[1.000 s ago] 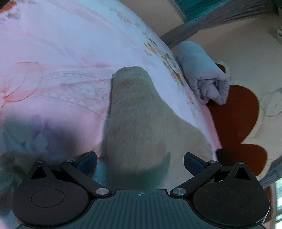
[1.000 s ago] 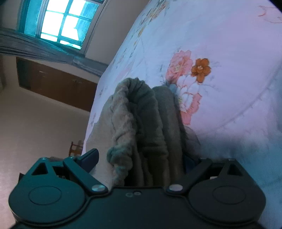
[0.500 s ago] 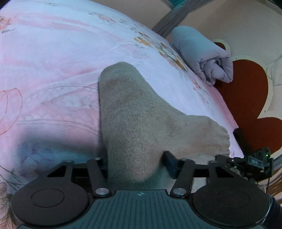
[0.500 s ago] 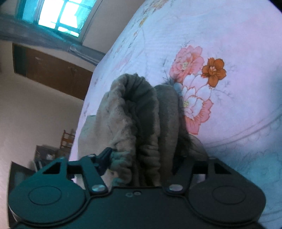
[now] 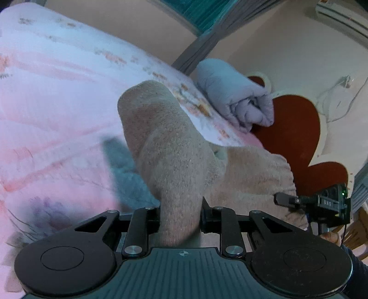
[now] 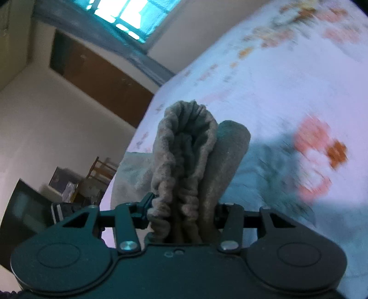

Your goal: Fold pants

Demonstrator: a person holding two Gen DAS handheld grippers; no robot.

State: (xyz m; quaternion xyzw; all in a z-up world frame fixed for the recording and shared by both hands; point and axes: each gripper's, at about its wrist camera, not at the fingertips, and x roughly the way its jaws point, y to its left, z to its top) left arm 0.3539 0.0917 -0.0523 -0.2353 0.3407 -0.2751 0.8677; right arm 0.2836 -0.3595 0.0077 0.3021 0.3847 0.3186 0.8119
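Observation:
Beige fleece pants [image 5: 174,147] lie on a pink floral bedsheet [image 5: 57,96]. My left gripper [image 5: 180,217] is shut on a folded leg of the pants, which rises off the bed. My right gripper [image 6: 181,212] is shut on the gathered elastic waistband [image 6: 184,149] and lifts it off the sheet [image 6: 287,69]. The right gripper also shows at the right edge of the left wrist view [image 5: 287,200], beside the pants' far end.
A rolled grey-blue quilt [image 5: 232,99] lies at the bed's far edge against a red heart-shaped headboard [image 5: 294,128]. In the right wrist view a brown cabinet [image 6: 96,76], a window [image 6: 128,16] and a wooden chair [image 6: 101,170] stand beyond the bed's edge.
Both grippers closed on the pants, the left on the leg and the right on the waistband. Both then lifted the cloth up off the sheet.

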